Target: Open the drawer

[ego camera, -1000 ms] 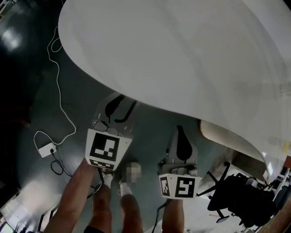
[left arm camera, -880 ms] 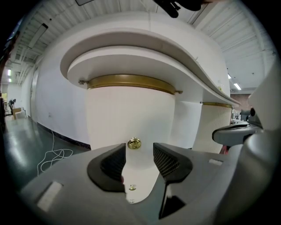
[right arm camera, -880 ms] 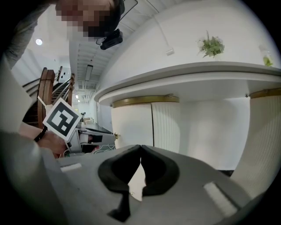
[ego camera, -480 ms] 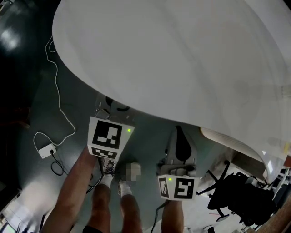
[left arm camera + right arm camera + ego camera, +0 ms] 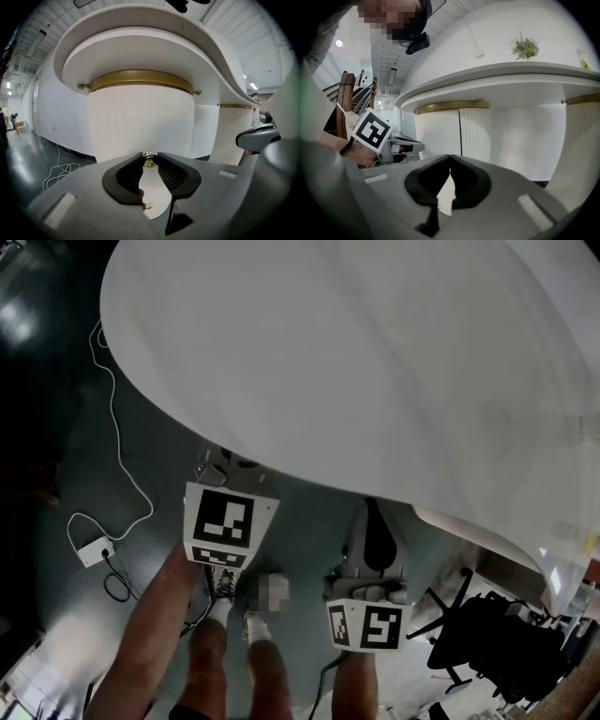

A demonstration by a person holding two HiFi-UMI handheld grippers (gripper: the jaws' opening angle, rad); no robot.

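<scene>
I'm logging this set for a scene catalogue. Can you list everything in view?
counter top: one, white, above the cabinets.
ribbed cabinets: at least two, white with gold bands, under it.
brass knob: two, gold, cabinet front, one above the other.
plant: one, green, on the counter.
cable with plug box: one, white, floor, left.
office chair: one, black, floor, right.
left hand-held gripper: one, grey, jaws just closing, the upper one pinched between them.
right hand-held gripper: one, grey, shut, empty.

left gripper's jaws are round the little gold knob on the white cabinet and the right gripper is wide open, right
No: the right gripper is shut, tips together on nothing, as the right gripper view shows. The left gripper does have the gold knob on the white cabinet between its jaws, which have just been closing.
</scene>
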